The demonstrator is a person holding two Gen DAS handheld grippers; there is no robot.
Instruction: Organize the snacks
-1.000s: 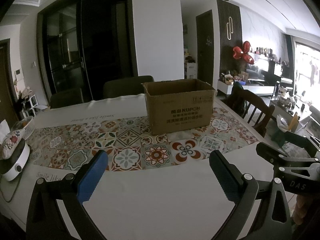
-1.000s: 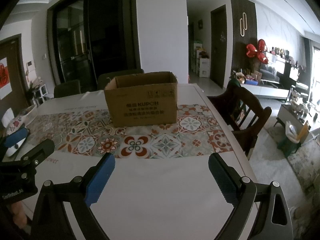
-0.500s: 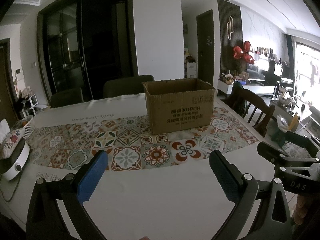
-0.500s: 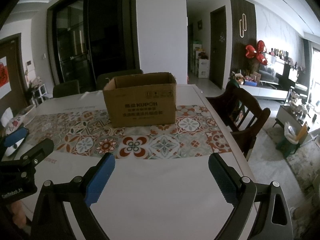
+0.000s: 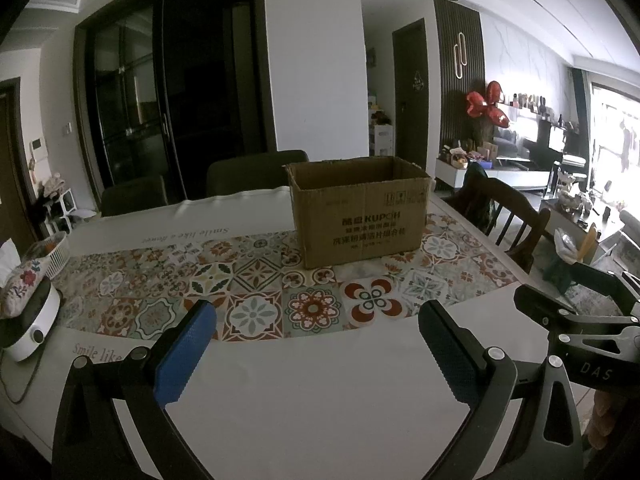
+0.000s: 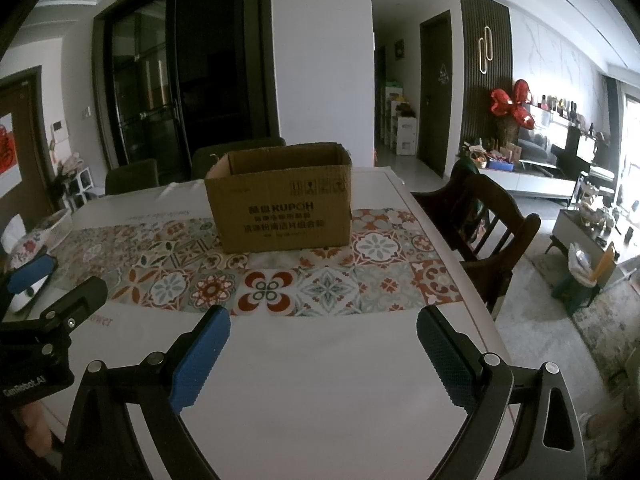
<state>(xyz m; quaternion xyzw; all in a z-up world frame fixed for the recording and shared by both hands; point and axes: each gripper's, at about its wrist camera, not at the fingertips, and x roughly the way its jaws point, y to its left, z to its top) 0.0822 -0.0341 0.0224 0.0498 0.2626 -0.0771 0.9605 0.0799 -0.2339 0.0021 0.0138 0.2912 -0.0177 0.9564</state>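
An open brown cardboard box (image 5: 360,212) (image 6: 282,204) stands upright on the patterned strip of the tablecloth, well beyond both grippers. Its inside is hidden from here. My left gripper (image 5: 318,344) hovers open over the white front part of the table, with nothing between its blue pads. My right gripper (image 6: 322,350) is also open and holds nothing, over the same white area. Each gripper shows at the edge of the other's view: the right one (image 5: 576,320) and the left one (image 6: 44,320). No snacks are in view.
A white appliance (image 5: 28,328) with a floral cloth and a white basket (image 5: 54,252) sit at the table's left end. Dark chairs (image 5: 256,172) stand behind the table, and a wooden chair (image 6: 484,232) is at its right side. The table's right edge (image 6: 472,280) drops to the floor.
Both views have shifted slightly, with the box a touch more to the left in the right wrist view. Both grippers stay open with nothing in them.
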